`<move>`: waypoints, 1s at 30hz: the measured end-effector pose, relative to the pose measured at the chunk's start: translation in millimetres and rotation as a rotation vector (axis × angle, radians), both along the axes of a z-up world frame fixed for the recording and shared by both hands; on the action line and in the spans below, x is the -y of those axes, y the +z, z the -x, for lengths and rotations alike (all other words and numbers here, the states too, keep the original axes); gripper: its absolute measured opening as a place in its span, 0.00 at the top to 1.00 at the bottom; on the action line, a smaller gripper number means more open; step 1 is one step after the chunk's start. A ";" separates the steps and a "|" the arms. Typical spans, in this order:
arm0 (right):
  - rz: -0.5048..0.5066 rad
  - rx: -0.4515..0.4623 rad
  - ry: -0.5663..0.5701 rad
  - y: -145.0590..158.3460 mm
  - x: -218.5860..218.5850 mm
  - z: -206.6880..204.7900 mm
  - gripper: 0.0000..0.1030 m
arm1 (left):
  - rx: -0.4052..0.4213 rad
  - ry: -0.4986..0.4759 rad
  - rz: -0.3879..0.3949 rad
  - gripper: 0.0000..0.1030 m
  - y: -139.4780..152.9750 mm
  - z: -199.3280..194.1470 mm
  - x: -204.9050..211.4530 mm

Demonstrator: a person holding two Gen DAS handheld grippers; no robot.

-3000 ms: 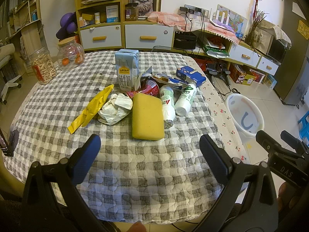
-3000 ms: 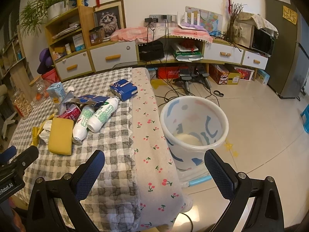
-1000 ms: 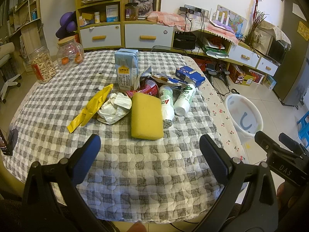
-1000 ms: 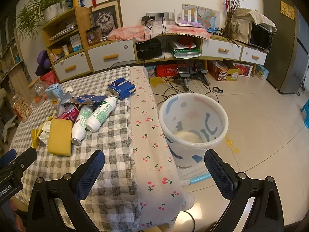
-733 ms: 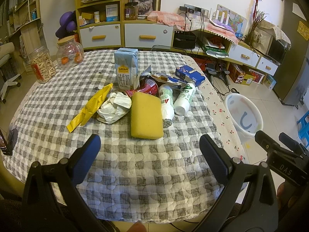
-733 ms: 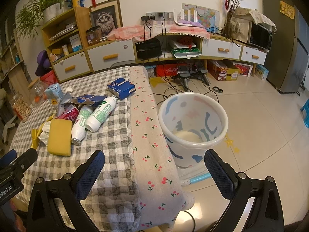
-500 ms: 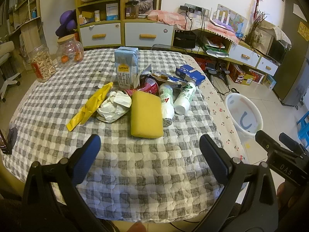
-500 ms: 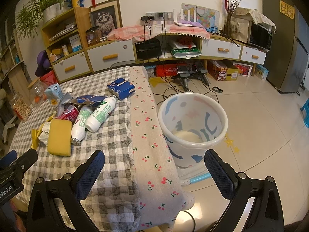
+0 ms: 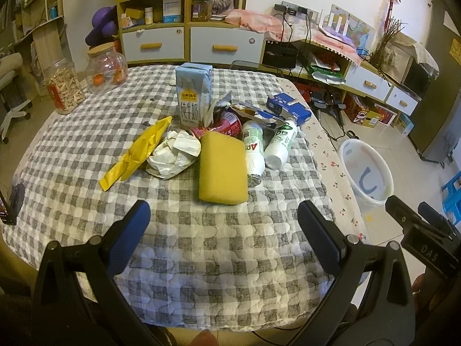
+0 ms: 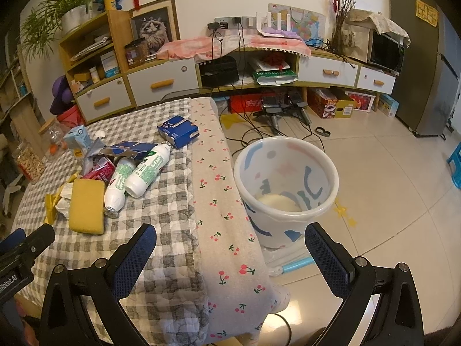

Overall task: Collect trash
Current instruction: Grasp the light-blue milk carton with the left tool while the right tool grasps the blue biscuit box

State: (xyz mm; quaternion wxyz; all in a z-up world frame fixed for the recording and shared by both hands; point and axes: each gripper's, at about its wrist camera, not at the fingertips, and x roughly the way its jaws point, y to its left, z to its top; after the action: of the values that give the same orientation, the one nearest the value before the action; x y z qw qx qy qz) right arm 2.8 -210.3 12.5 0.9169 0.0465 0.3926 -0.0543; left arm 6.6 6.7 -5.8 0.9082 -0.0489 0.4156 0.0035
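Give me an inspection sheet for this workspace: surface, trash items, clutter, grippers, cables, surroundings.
Surface: checked tablecloth, covering the table.
Job's things: yellow sponge, two white bottles lying down, milk carton upright, crumpled paper, yellow wrapper, blue box; bin on the floor beside the table.
Clutter: two jars at the far edge.
Grippers: left gripper and right gripper open, holding nothing.
Cables: tangle on the floor.
Surroundings: drawer cabinets.

Red can [image 9: 229,125] mostly hidden, label illegible
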 end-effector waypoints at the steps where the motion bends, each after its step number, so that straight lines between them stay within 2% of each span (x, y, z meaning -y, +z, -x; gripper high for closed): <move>1: -0.003 -0.004 0.001 0.9 0.2 -1.3 0.00 | -0.010 -0.002 0.009 0.01 0.9 -3.3 -1.4; 4: -0.005 -0.036 0.003 5.3 1.8 -11.0 0.00 | -0.013 0.008 0.027 0.01 5.8 -10.3 -7.5; 8: -0.016 -0.074 0.011 11.2 4.3 -30.9 0.00 | -0.024 0.014 -0.001 0.01 12.1 -27.1 -15.0; 13: -0.046 -0.117 0.049 15.9 1.6 -61.5 0.00 | -0.096 -0.011 0.014 0.01 9.4 -56.9 -31.3; 18: -0.032 -0.139 0.097 19.8 -8.9 -94.3 0.00 | -0.150 -0.045 -0.019 0.02 6.8 -87.0 -38.1; 22: -0.057 -0.144 0.105 16.2 -10.3 -119.9 0.00 | -0.164 -0.048 0.013 0.02 3.8 -110.9 -46.0; 27: -0.085 -0.193 0.124 2.8 -8.4 -158.5 0.00 | -0.146 -0.050 0.095 0.03 2.1 -140.3 -53.9; 30: -0.101 -0.208 0.142 -6.3 -12.1 -185.6 0.00 | -0.126 -0.039 0.112 0.07 0.0 -155.9 -56.1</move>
State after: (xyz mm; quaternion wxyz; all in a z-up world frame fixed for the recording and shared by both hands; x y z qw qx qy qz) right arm 188.4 -198.2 6.2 0.8694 0.0588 0.4900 0.0260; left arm 162.5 62.7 -5.8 0.8761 -0.0914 0.4722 -0.0346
